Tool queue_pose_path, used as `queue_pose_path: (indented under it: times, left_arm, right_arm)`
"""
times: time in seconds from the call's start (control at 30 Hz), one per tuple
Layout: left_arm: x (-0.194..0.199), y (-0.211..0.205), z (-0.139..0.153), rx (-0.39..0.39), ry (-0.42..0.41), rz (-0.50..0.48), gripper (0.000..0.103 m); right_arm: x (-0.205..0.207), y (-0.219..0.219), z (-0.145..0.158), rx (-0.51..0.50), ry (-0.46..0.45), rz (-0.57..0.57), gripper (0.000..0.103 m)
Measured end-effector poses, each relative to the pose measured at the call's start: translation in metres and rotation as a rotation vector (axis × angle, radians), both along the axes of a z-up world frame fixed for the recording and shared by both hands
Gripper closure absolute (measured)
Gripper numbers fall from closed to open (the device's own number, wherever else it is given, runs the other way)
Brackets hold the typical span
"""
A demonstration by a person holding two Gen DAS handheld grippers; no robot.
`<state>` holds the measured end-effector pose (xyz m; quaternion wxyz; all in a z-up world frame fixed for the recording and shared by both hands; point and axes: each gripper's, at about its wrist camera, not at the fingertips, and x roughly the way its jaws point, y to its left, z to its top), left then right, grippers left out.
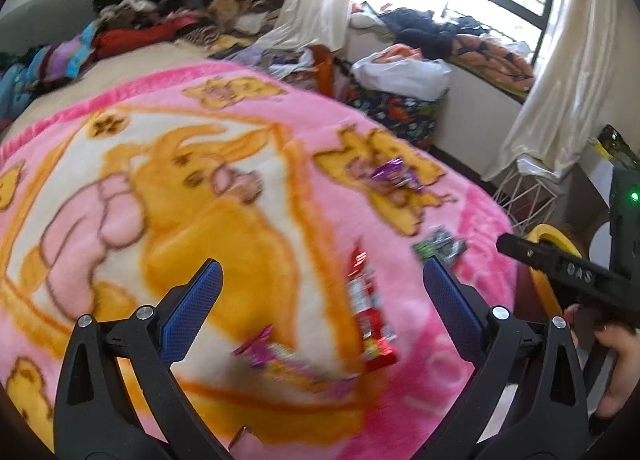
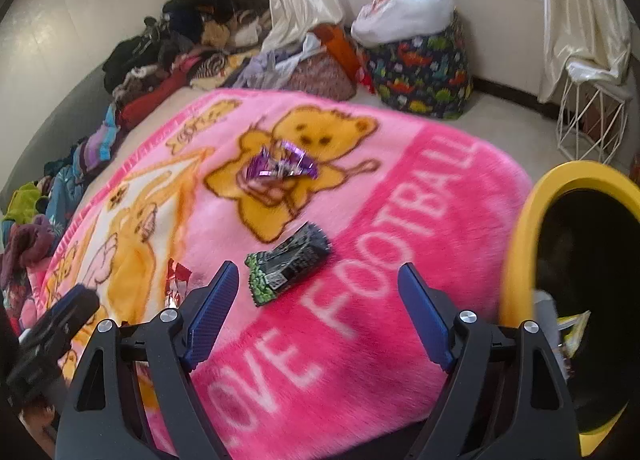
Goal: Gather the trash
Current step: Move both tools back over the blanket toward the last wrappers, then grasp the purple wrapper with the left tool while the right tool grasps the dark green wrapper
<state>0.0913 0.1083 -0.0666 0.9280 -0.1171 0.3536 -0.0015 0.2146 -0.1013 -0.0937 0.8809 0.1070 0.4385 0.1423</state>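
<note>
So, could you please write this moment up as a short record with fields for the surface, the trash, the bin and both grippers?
surface: pink blanket with bear print, spread over a bed
trash on blanket: red wrapper, pink-purple wrapper, green-black wrapper, crumpled purple wrapper
bin: yellow bin at the blanket's right edge, some trash already inside
left gripper: open, empty, above the red wrapper
right gripper: open, empty, near the green-black wrapper
image quality: motion blur in both views

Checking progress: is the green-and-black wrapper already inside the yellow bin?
No, the green-and-black wrapper lies on the pink blanket, left of the yellow bin.
</note>
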Motion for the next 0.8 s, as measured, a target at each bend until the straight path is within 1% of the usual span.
queue_pose_path:
  times: [0.07,0.13,0.27,0.33,0.37,0.43,0.47,0.5,0.53,0.6,0.63,0.7,0.77,0.8]
  left_arm:
    - [-0.004,0.012,-0.008,-0.020,0.028,0.016,0.011]
    - [-0.008,0.020,-0.016,-0.019,0.049,0.037,0.011]
    - [-0.016,0.037,-0.033,-0.094,0.102,0.070,0.011]
    - [-0.019,0.041,-0.041,-0.128,0.123,0.078,0.011]
    - [-0.021,0.043,-0.045,-0.156,0.133,0.078,0.011]
    - [-0.022,0.043,-0.051,-0.176,0.144,0.077,0.018]
    - [-0.023,0.041,-0.053,-0.175,0.146,0.077,0.022]
    - [-0.023,0.039,-0.054,-0.174,0.146,0.073,0.024]
    - [-0.023,0.039,-0.054,-0.174,0.145,0.068,0.026]
    - [-0.023,0.036,-0.055,-0.179,0.143,0.063,0.040]
    - [-0.024,0.035,-0.056,-0.188,0.146,0.057,0.044]
    - [-0.022,0.031,-0.056,-0.192,0.153,0.045,0.060]
    - [-0.022,0.026,-0.058,-0.190,0.160,0.036,0.064]
    - [-0.022,0.025,-0.058,-0.194,0.160,0.030,0.068]
  right_arm:
    - [0.009,0.006,-0.008,0.002,0.031,-0.002,0.024]
    - [0.018,0.011,-0.017,0.000,0.056,-0.016,0.024]
    - [0.036,0.015,-0.035,0.006,0.118,-0.055,0.024]
    - [0.042,0.015,-0.043,0.030,0.147,-0.072,0.029]
    - [0.044,0.015,-0.047,0.031,0.155,-0.081,0.034]
    - [0.043,0.017,-0.047,0.039,0.144,-0.070,0.046]
    - [0.042,0.019,-0.047,0.049,0.139,-0.048,0.062]
    - [0.039,0.021,-0.046,0.061,0.136,-0.027,0.067]
    - [0.038,0.021,-0.045,0.063,0.130,-0.015,0.069]
    - [0.029,0.026,-0.040,0.050,0.099,0.013,0.072]
    - [0.027,0.027,-0.038,0.043,0.088,0.020,0.073]
    - [0.018,0.031,-0.031,0.043,0.058,0.043,0.077]
    - [0.012,0.033,-0.025,0.030,0.031,0.059,0.079]
    - [0.009,0.034,-0.022,0.027,0.022,0.065,0.079]
